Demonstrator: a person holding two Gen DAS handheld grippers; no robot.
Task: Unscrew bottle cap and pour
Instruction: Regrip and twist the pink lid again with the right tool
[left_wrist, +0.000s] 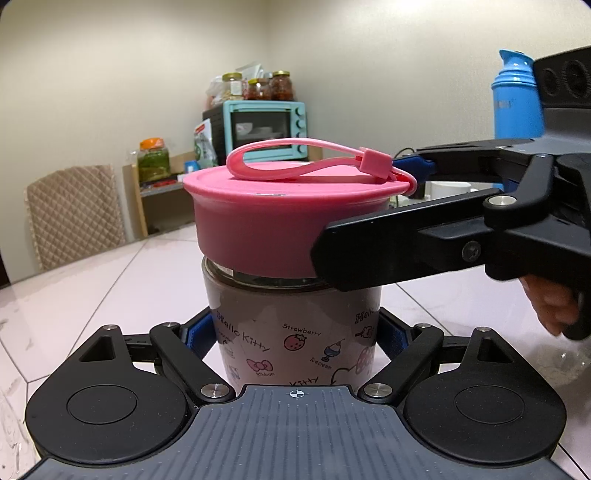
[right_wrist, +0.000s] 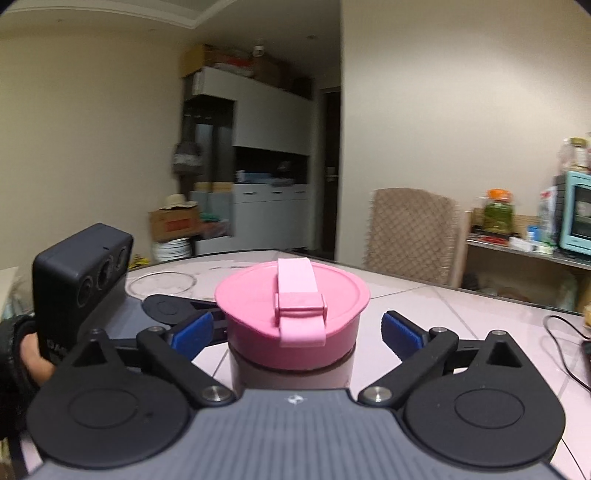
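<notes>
A bottle (left_wrist: 295, 332) with a cartoon print stands upright on the pale tiled table (left_wrist: 92, 288). Its wide pink cap (left_wrist: 280, 218) carries a pink strap loop (left_wrist: 295, 155). My left gripper (left_wrist: 295, 334) is shut on the bottle's body, blue pads (left_wrist: 199, 336) pressed to both sides. My right gripper (left_wrist: 365, 206) reaches in from the right at cap height. In the right wrist view the cap (right_wrist: 291, 310) sits between the right gripper's (right_wrist: 297, 330) blue pads (right_wrist: 402, 332), with a gap on each side, so it is open. The bottle's base is hidden.
A blue thermos (left_wrist: 515, 96) stands at the right and a white cup (left_wrist: 450, 190) behind the right gripper. A teal toaster oven (left_wrist: 269, 125) with jars sits on a shelf, beside a quilted chair (left_wrist: 74, 214). A black cable (right_wrist: 565, 339) and a glass ring (right_wrist: 162, 282) lie on the table.
</notes>
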